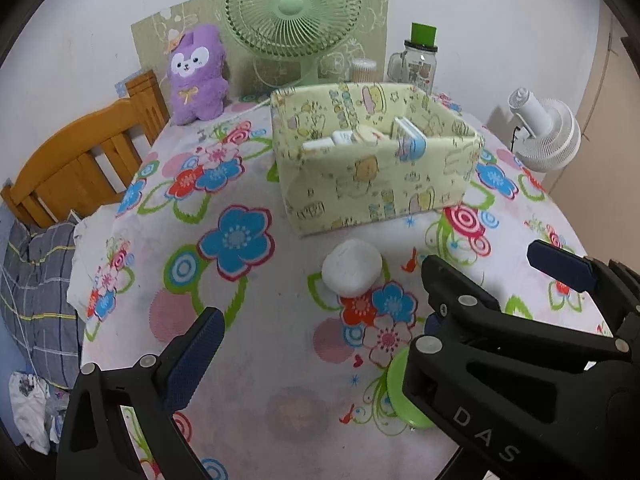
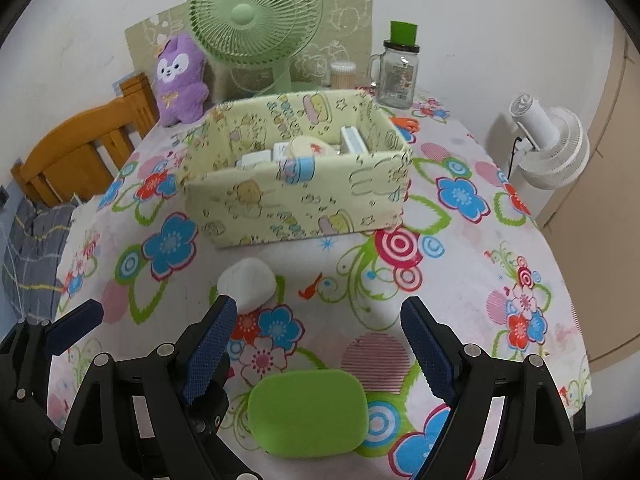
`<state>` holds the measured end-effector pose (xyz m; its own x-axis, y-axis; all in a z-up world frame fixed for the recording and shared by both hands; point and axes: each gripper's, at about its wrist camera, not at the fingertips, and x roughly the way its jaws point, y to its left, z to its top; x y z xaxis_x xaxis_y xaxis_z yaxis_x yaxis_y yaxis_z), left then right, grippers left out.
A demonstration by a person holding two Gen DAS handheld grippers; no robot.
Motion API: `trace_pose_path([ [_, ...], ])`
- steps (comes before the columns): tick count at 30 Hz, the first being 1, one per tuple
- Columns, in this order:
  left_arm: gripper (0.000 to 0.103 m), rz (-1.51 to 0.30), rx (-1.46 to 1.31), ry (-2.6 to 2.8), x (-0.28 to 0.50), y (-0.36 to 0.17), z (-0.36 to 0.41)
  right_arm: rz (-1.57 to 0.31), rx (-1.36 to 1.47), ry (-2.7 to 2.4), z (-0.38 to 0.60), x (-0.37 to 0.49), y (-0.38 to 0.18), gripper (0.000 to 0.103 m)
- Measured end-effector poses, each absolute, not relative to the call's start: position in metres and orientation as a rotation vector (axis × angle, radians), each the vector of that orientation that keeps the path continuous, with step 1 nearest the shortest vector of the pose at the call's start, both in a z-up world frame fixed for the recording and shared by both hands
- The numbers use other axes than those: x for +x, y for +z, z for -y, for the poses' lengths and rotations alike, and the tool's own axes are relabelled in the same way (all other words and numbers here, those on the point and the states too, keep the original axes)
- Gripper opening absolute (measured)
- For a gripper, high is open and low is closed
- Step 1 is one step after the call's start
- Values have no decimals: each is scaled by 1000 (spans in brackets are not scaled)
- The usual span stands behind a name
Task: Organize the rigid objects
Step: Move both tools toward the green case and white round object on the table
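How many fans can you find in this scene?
2. The green fan stands at the table's back edge behind the storage box; the white fan stands off the table's right side.

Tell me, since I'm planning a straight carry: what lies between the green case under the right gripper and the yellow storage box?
Only bare flowered tablecloth, as the right wrist view shows. The white lump sits left of the line from the green case to the yellow storage box.

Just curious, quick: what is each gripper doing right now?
Left gripper: open, holding nothing.
Right gripper: open, holding nothing, green case between its fingers.
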<state>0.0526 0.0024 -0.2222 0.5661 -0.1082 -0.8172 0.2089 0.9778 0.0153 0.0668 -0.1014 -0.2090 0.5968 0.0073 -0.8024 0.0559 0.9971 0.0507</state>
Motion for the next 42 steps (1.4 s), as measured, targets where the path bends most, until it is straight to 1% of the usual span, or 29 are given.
trace_pose_path([
  [15,101,-1045,118,-199,34,-272,-17,-1043,51,3,89,52,-262,86],
  [23,101,-1076,130,-191,29,-286,-20,-1086,42,9,83,50,-280,86],
  [25,101,-1079,139,-194,28,-288,-20,-1087,26,0,82,50,-281,89],
  [27,101,-1081,144,-202,27,-290,-18,-1100,23,1,83,50,-285,96],
  [30,101,-1100,153,-210,26,-294,-16,-1150,53,-11,88,51,-293,101],
  [34,101,-1094,148,-208,23,-296,-16,-1147,22,-16,85,50,-296,101],
  [35,101,-1101,142,-210,24,-296,-16,-1154,27,-20,85,51,-296,100],
  [36,101,-1108,133,-210,26,-296,-16,-1157,27,-24,85,51,-296,95],
  [42,101,-1106,140,-216,30,-295,-10,-1169,31,-45,85,53,-292,95],
])
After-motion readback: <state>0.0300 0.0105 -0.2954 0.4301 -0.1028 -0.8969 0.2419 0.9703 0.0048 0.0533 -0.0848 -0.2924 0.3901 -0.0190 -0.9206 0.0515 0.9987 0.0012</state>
